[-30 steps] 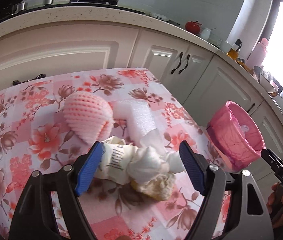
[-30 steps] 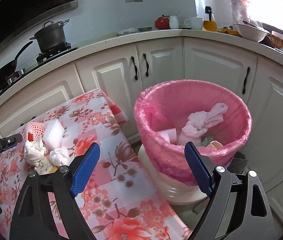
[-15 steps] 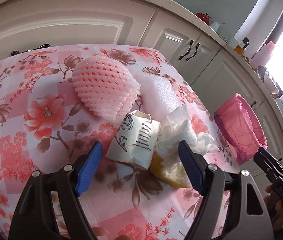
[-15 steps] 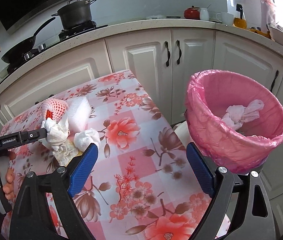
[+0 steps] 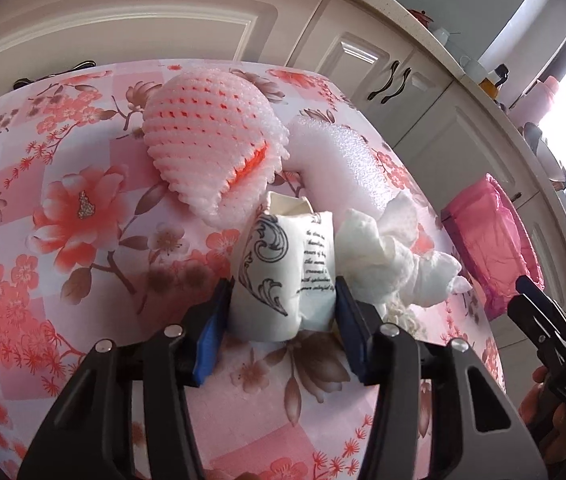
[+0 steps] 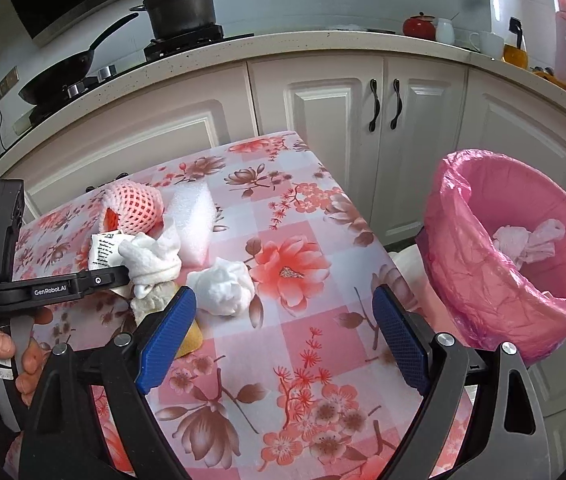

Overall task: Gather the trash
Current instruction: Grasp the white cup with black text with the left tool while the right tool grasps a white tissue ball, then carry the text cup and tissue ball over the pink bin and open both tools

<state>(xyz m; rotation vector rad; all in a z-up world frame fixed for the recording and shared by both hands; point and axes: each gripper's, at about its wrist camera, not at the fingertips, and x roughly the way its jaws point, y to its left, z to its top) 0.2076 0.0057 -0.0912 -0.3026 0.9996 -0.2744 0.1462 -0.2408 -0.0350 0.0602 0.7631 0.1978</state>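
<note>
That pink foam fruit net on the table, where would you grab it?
Probably across the pink foam fruit net at its rounded middle, coming from above on the near side. It lies on its side, soft and squashable, while the white foam sheet crowds its frilly open end.

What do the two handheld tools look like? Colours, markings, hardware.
Both match: the left tool and right tool have matte black plastic forked frames, silver round screw heads at the pivots, and blue textured rubber pads. In the right wrist view, the left tool's black side bar carries white "GenRobot.AI" lettering and a grey handle. No cables visible.
</note>
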